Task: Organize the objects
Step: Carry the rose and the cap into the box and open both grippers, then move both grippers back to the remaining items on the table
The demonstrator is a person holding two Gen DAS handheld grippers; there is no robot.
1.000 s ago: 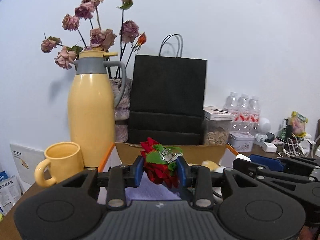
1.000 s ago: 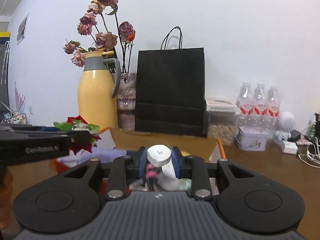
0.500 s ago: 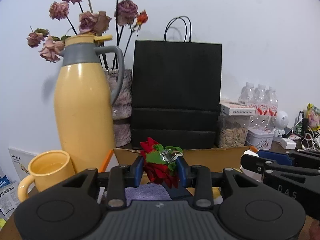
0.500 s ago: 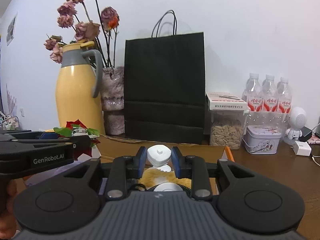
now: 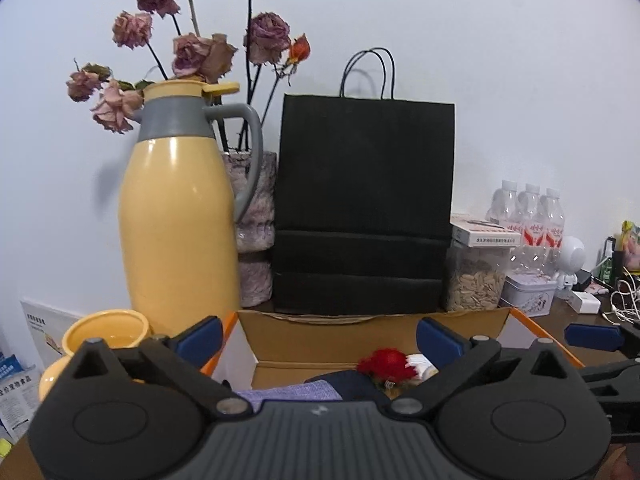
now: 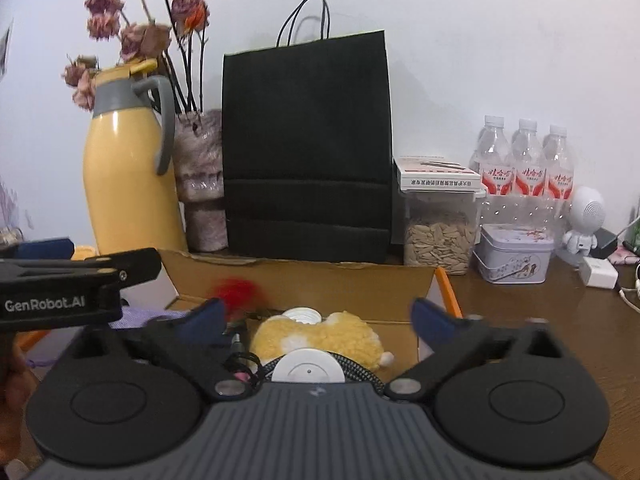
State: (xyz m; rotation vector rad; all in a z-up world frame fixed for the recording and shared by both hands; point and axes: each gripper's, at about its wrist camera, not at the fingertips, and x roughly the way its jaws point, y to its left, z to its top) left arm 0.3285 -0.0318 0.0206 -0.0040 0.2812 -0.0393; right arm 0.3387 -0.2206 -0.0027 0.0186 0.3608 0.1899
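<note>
Both our grippers spread wide above the cardboard box (image 5: 360, 332).
Red flower (image 5: 384, 364) lies inside, below our left gripper (image 5: 318, 336); right gripper (image 6: 316, 316) holds nothing.

Both wrist views look forward from low, close over the cardboard box (image 5: 360, 328), sharing the black bag (image 6: 306, 144).

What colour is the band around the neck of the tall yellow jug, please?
Grey, matching its handle; the jug shows best in the left wrist view.
</note>
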